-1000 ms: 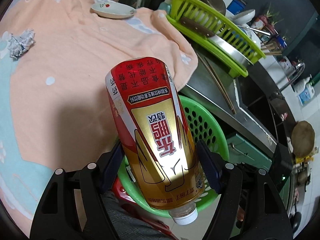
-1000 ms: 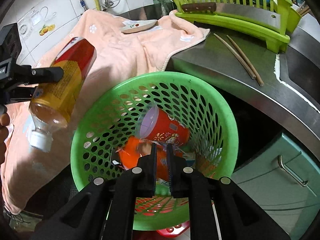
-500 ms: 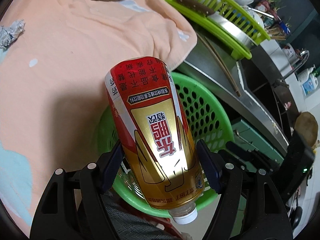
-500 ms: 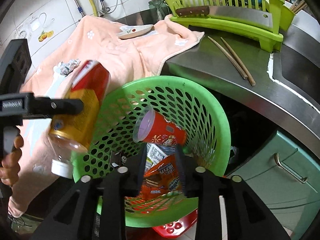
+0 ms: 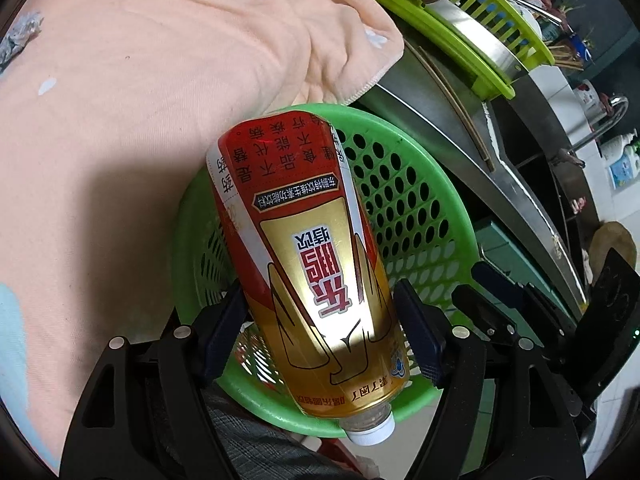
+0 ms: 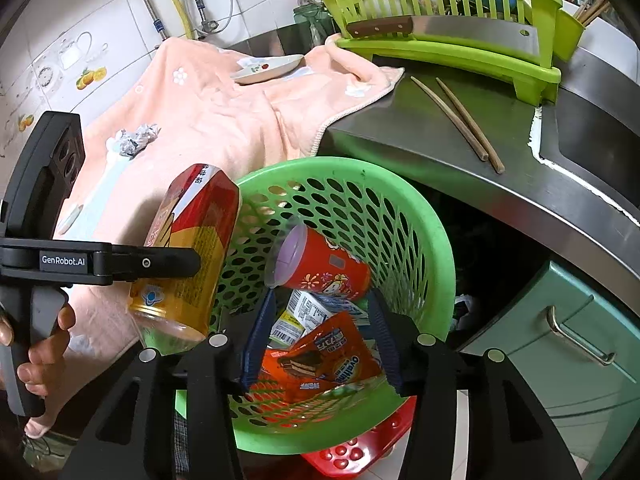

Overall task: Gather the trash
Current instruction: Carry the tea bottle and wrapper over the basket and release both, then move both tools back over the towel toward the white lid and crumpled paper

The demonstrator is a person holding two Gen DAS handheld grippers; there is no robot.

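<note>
Kitchen desk: left gripper clamps bottle over basket; right gripper open, empty. Next: release.

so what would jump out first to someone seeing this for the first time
A big red and gold bottle clamped cap-down in the left gripper, hanging over the rim of a green basket. Inside the basket lie a red cup and an orange wrapper, with the right gripper open above them.
</note>
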